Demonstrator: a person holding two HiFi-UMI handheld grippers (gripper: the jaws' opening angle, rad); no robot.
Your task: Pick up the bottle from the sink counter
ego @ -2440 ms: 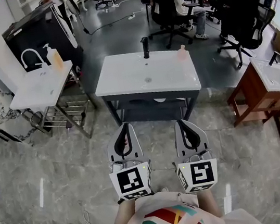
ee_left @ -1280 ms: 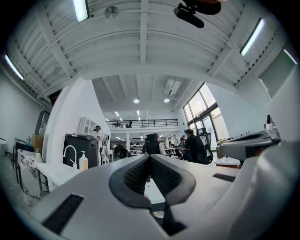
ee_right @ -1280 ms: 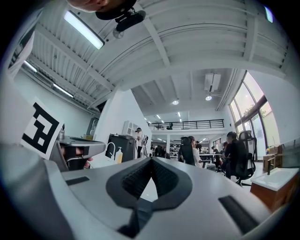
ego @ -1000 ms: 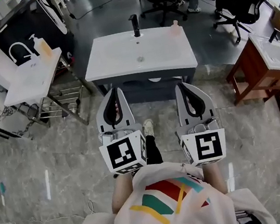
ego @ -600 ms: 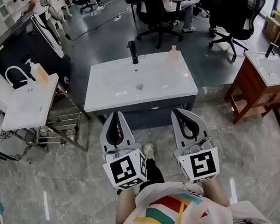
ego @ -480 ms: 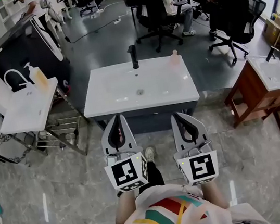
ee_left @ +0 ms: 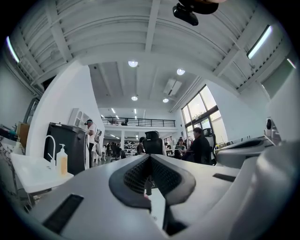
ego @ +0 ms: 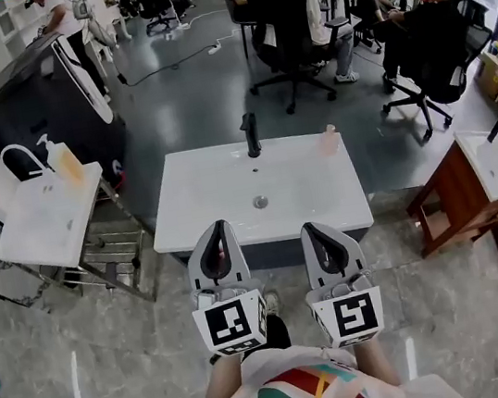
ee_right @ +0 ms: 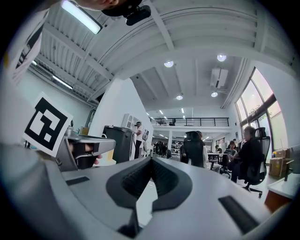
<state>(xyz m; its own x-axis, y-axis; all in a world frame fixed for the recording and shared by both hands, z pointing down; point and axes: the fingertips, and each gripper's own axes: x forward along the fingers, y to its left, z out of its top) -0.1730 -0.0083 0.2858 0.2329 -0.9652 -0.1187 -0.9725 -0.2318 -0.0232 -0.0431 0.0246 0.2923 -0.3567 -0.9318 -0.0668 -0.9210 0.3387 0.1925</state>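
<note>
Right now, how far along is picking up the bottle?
Done: the person stands at the sink counter. In hand: nothing; left gripper and right gripper are shut, empty, at its near edge. Left: reaching, gripping and lifting the bottle at the back right.

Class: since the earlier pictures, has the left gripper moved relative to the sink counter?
Yes, forward: the left gripper now overlaps the front edge of the sink counter.

The small, pale pink bottle point(ego: 329, 141) stands upright on the white sink bench point(ego: 205, 219), close to its back edge and toward its right-hand corner.
</note>
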